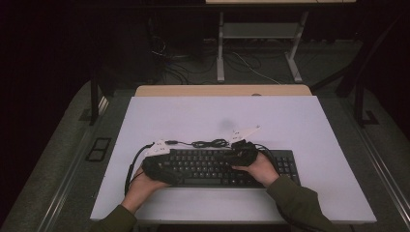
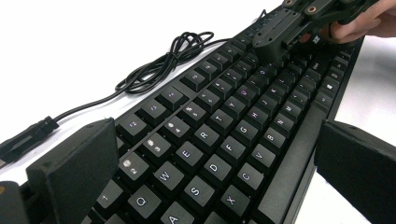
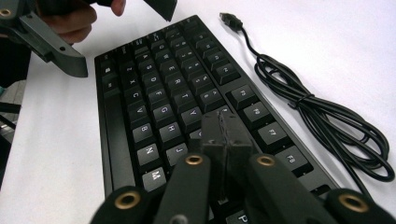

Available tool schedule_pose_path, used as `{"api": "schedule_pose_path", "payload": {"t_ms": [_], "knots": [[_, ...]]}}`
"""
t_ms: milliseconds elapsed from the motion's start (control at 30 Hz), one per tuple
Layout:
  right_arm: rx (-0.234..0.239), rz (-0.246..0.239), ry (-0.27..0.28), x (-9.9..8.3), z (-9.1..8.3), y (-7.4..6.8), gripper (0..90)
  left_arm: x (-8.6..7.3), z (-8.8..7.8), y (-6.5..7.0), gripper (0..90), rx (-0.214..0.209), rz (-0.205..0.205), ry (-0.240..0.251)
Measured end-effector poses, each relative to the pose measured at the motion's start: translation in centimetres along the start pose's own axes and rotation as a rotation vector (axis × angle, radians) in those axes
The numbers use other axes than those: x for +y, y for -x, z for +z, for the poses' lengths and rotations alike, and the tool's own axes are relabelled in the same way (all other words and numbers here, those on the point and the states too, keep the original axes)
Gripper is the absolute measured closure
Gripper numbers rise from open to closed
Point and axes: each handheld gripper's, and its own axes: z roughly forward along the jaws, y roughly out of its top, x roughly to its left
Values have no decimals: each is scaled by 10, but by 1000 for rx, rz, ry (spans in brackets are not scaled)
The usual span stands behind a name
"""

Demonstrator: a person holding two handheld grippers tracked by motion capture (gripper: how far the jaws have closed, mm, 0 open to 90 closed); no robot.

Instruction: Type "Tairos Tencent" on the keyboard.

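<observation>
- My left gripper [image 2: 210,172] has its jaws wide apart, one on each long edge of the keyboard [image 2: 224,135], which lies between them; I can't tell whether they touch it.
- My right gripper [image 3: 226,135] has its jaws pressed together with nothing between, tips down on the keys near the middle rows.
- The cable [image 3: 322,116] lies coiled on the table [image 1: 290,121] just beyond the keyboard's far edge.

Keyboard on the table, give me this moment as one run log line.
keyboard: flat on white table | left gripper: open, straddling left end | right gripper: shut, empty, tip over keys | cable: coiled behind
</observation>
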Motion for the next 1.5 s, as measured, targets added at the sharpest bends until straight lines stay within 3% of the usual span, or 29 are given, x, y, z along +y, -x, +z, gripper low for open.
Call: {"api": "schedule_pose_path", "payload": {"t_ms": [933, 1167, 1300, 1500], "knots": [[-28, -14, -86, -4, 13, -3, 893, -1, 2, 0, 0, -10, 13, -9], [-22, -3, -74, -4, 12, -3, 892, -1, 2, 0, 0, -8, 9, -6], [-5, 6, -39, -2, 8, -3, 890, -1, 1, -1, 0, -7, 1, 0], [16, 16, -7, -2, 4, -3, 823, -1, 0, -2, 0, -5, -2, 8]]}}
